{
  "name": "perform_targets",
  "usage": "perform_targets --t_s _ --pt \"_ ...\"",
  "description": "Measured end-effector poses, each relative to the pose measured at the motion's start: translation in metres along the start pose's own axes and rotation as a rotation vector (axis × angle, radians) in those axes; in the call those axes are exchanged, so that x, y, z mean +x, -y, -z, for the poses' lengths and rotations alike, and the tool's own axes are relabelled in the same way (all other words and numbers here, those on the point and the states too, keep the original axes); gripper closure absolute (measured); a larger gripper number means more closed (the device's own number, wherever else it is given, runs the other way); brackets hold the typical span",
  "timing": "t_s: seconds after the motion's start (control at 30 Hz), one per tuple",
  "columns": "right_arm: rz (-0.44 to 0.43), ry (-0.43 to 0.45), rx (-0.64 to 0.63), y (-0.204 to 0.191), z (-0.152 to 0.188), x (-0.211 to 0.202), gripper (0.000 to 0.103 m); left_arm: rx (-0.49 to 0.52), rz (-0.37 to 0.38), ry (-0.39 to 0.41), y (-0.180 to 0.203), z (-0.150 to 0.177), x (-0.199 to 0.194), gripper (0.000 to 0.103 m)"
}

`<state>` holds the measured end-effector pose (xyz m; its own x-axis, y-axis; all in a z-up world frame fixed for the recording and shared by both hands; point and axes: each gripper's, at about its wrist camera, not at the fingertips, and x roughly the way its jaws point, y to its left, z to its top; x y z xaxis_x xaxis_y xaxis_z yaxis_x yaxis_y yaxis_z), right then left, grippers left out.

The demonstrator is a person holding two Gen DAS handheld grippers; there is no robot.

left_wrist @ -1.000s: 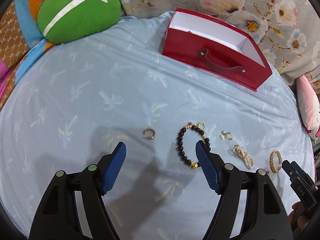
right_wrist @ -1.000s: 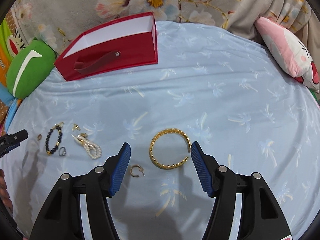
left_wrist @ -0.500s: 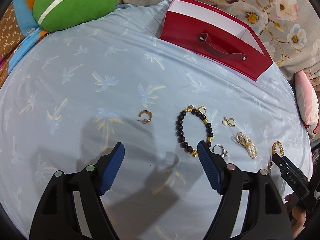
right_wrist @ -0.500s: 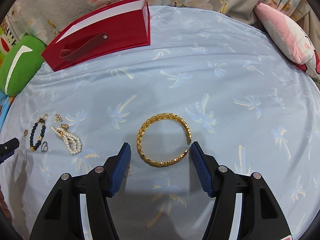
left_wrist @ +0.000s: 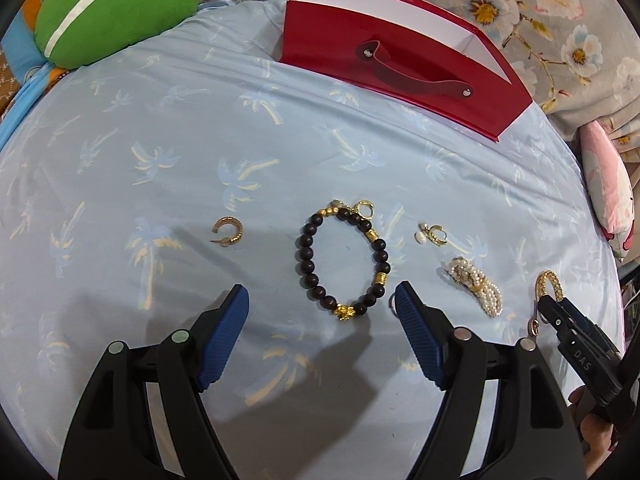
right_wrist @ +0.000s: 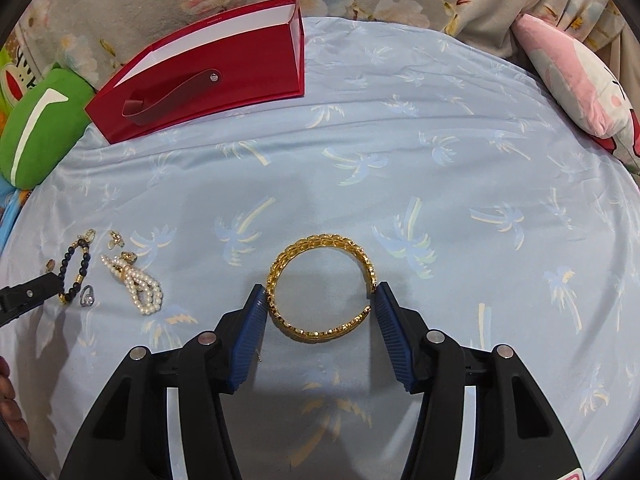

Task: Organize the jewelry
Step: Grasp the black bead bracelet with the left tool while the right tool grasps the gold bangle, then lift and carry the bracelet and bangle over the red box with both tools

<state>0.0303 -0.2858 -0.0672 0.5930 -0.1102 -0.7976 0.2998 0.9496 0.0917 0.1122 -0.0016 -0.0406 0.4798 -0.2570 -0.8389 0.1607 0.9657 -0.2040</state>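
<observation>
Both wrist cameras are looking steeply down from close range, sharing the red box (left_wrist: 400, 60) (right_wrist: 208, 80) and beaded bracelet (left_wrist: 344, 258) (right_wrist: 74, 270)

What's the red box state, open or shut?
Open. The red box has no lid on top; its white inner walls show in both wrist views. Its floor is hidden, so contents cannot be told.

On the blue sheet (left_wrist: 280, 148) are counted one red box (left_wrist: 400, 64) at twelve o'clock, one dark-bead bracelet (left_wrist: 342, 258), one gold cuff bangle (right_wrist: 322, 286), one pearl strand (left_wrist: 476, 286), one silver ring (right_wrist: 87, 295), two gold hoop earrings (left_wrist: 228, 232) and two cushions (left_wrist: 112, 8).
</observation>
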Motion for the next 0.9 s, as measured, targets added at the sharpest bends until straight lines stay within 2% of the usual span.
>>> perform_targets --t_s 0.3,0.63,0.73,0.8,0.83,0.9 --pt "-0.020 0.008 0.003 -0.002 -0.005 -0.005 0.049 0.038 -0.039 0.026 0.012 -0.006 0.014 0.029" --pt "-0.031 0.011 0.017 -0.002 -0.007 -0.006 0.049 0.149 -0.146 0.084 0.029 0.002 0.022 0.032" --pt "-0.033 0.013 0.015 -0.004 -0.008 -0.007 0.049 0.137 -0.141 0.090 0.026 0.001 0.019 0.048" --pt "-0.035 0.014 0.015 -0.005 -0.008 -0.007 0.049 0.123 -0.135 0.094 0.022 -0.001 0.017 0.068" --pt "-0.037 0.015 0.014 -0.005 -0.009 -0.008 0.049 0.118 -0.133 0.095 0.020 -0.002 0.016 0.072" --pt "-0.039 0.017 0.012 -0.007 -0.009 -0.009 0.049 0.113 -0.120 0.092 0.019 -0.002 0.015 0.088"
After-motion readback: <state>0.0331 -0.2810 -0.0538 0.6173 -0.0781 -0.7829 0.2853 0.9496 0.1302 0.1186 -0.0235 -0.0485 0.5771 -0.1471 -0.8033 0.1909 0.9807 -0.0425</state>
